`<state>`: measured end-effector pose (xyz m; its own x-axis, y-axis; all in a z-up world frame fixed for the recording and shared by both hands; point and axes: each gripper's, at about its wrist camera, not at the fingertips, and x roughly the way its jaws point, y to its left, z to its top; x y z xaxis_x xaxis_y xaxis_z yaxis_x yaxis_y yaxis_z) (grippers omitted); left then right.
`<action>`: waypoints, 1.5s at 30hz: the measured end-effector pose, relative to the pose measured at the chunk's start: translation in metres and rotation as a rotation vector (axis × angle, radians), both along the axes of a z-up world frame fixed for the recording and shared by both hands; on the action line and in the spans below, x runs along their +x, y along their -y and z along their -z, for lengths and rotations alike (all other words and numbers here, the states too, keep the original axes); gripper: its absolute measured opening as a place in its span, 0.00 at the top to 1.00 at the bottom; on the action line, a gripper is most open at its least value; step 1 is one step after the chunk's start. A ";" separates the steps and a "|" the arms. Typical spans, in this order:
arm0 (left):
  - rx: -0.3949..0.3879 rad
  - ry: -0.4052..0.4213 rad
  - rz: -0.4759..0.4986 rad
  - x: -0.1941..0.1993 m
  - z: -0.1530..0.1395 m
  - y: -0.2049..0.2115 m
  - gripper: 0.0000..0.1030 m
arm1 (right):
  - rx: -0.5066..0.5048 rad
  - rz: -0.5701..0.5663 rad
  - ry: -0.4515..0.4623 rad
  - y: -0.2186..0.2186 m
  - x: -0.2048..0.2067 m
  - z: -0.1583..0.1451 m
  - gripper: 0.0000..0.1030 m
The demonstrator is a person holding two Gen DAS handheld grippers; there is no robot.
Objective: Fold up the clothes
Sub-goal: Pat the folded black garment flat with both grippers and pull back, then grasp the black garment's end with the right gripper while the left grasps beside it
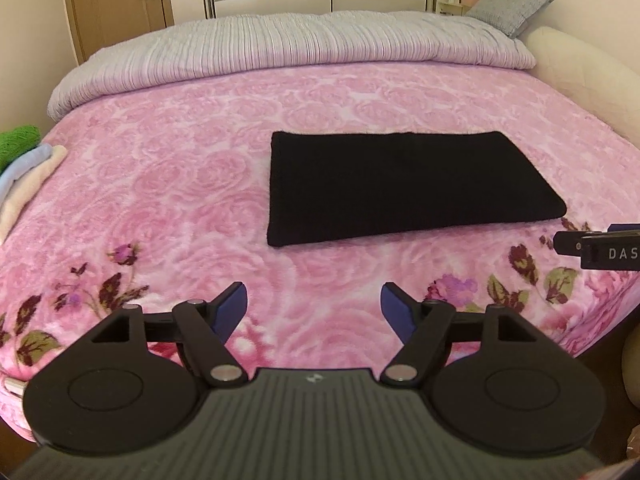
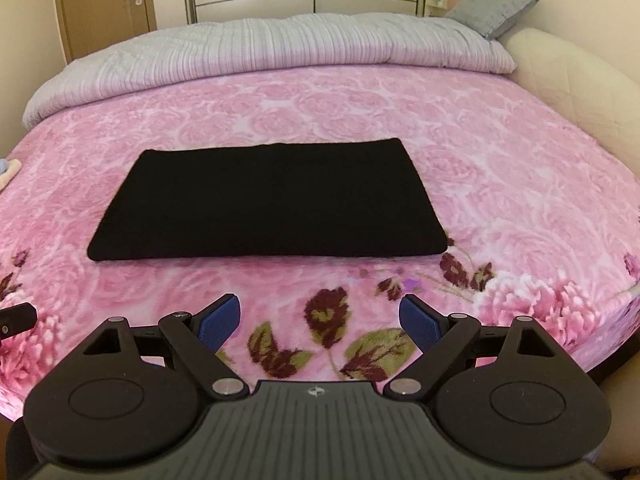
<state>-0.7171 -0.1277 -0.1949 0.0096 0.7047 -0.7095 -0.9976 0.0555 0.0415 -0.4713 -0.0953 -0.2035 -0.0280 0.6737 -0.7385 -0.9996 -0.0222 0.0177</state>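
A black garment [image 1: 404, 186] lies folded into a flat rectangle on the pink rose-patterned blanket [image 1: 180, 168]; it also shows in the right wrist view [image 2: 272, 204]. My left gripper [image 1: 314, 302] is open and empty, above the blanket's front edge, short of the garment and left of it. My right gripper [image 2: 320, 314] is open and empty, just in front of the garment's near edge. The right gripper's body [image 1: 600, 246] shows at the right edge of the left wrist view.
A stack of folded clothes, green, blue and cream [image 1: 24, 172], sits at the bed's left edge. A grey-lilac duvet [image 1: 280, 46] is bunched along the far side, with a grey pillow [image 1: 510, 8] and a cream headboard [image 1: 592, 80] on the right. Wardrobe and door stand behind.
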 end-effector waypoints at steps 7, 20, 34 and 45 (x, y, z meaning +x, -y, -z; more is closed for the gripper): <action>-0.047 0.003 0.003 0.004 0.021 -0.024 0.31 | -0.047 0.013 0.010 -0.021 0.008 0.020 0.13; -0.008 0.087 0.112 0.017 0.046 -0.084 0.31 | -0.124 0.202 -0.668 -0.067 0.091 0.084 0.13; 0.032 0.173 0.309 0.056 0.067 -0.159 0.67 | -0.085 0.511 -1.049 -0.097 0.147 0.141 0.71; 0.009 0.015 0.388 0.097 0.098 -0.186 0.68 | -0.029 0.491 -0.988 -0.101 0.150 0.135 0.60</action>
<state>-0.6202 0.0586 -0.2924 0.2866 0.6530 -0.7011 -0.9032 0.4282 0.0296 -0.3215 0.0054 -0.3382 -0.3489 0.7556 -0.5543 -0.4450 0.3870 0.8076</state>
